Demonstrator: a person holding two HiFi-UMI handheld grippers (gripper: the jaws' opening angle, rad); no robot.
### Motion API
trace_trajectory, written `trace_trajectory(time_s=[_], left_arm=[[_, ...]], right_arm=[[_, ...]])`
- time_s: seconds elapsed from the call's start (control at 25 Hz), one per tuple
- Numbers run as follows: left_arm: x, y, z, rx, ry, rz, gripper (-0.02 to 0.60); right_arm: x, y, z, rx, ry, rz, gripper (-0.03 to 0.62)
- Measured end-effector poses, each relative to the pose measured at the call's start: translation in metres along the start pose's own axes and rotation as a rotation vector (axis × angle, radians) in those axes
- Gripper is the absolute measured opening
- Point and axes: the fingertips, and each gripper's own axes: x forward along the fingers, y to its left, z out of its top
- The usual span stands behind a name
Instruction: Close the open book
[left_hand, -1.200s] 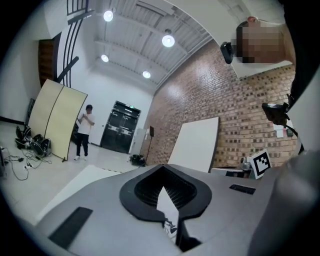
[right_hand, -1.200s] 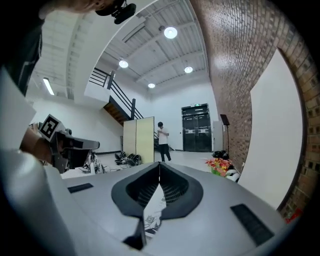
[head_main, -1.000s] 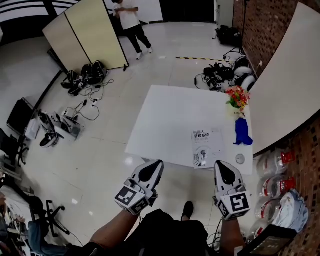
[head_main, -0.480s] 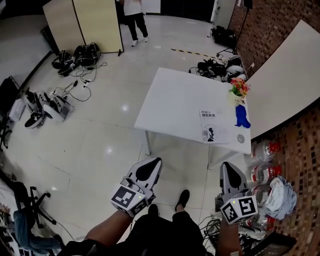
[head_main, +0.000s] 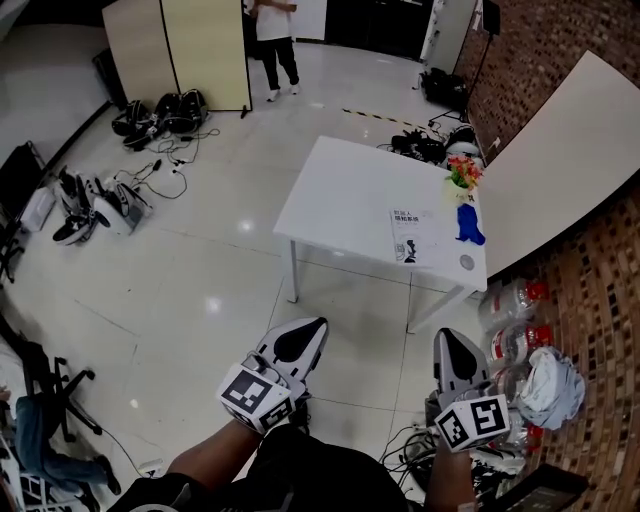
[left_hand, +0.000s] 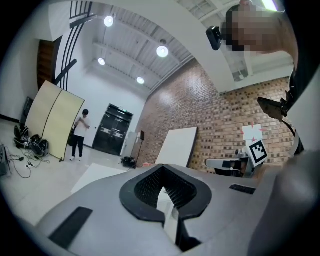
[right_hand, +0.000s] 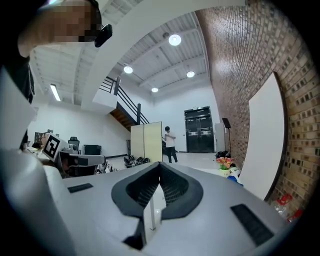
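The book (head_main: 412, 235) lies closed on the white table (head_main: 350, 195), cover up, near the table's right end. Both grippers hang far from it, over the floor at the bottom of the head view. My left gripper (head_main: 308, 330) is shut with nothing in it, and my right gripper (head_main: 447, 340) is shut and empty too. In the left gripper view the left gripper (left_hand: 163, 170) has its jaws together and points level across the room toward the table (left_hand: 95, 172). The right gripper (right_hand: 160, 166) shows the same in the right gripper view.
A flower pot (head_main: 461, 172), a blue object (head_main: 467, 226) and a small round disc (head_main: 466, 262) sit at the table's right end. A white board (head_main: 560, 150) leans on the brick wall. Bags (head_main: 530, 370) lie at right; gear and cables (head_main: 100, 200) at left. A person (head_main: 272, 35) stands beside a folding screen (head_main: 180, 55).
The table with the closed book has drawn away up the head view, from just ahead of the grippers to well beyond them. Both grippers stay shut and empty.
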Motion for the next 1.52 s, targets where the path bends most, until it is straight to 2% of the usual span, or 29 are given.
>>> trace_trajectory(time_s=[0.24, 0.36, 0.56, 0.72, 0.92, 1.08, 1.2, 1.36, 1.52], left_arm=[[-0.026, -0.098, -0.019, 0.006, 0.038, 0.032, -0.005], [-0.040, -0.144, -0.032, 0.017, 0.055, 0.072, -0.005], [-0.079, -0.197, -0.029, 0.090, 0.088, 0.084, -0.005], [-0.123, -0.221, -0.023, 0.102, 0.067, 0.029, -0.005], [-0.179, -0.248, -0.029, 0.076, 0.025, -0.027, -0.005], [-0.239, -0.242, -0.039, 0.055, 0.048, -0.031, -0.005], [-0.279, -0.239, -0.048, 0.026, 0.074, -0.051, -0.005], [-0.319, -0.247, -0.049, 0.044, 0.097, -0.058, -0.005], [-0.332, -0.272, -0.044, 0.062, 0.088, -0.065, -0.005]], right_arm=[[-0.093, 0.004, -0.008, 0.002, -0.032, 0.070, 0.000], [-0.139, -0.002, -0.013, -0.012, -0.029, 0.093, 0.000], [-0.189, 0.010, -0.014, 0.048, -0.058, 0.122, 0.000], [-0.215, 0.048, -0.007, 0.047, -0.079, 0.100, 0.000], [-0.250, 0.118, -0.006, 0.029, -0.081, 0.118, 0.000], [-0.279, 0.173, -0.020, 0.097, -0.048, 0.091, 0.000], [-0.304, 0.209, -0.022, 0.094, -0.029, 0.079, 0.000], [-0.344, 0.230, -0.021, 0.063, -0.013, 0.042, 0.000], [-0.383, 0.223, -0.024, 0.064, -0.014, 0.010, 0.000]])
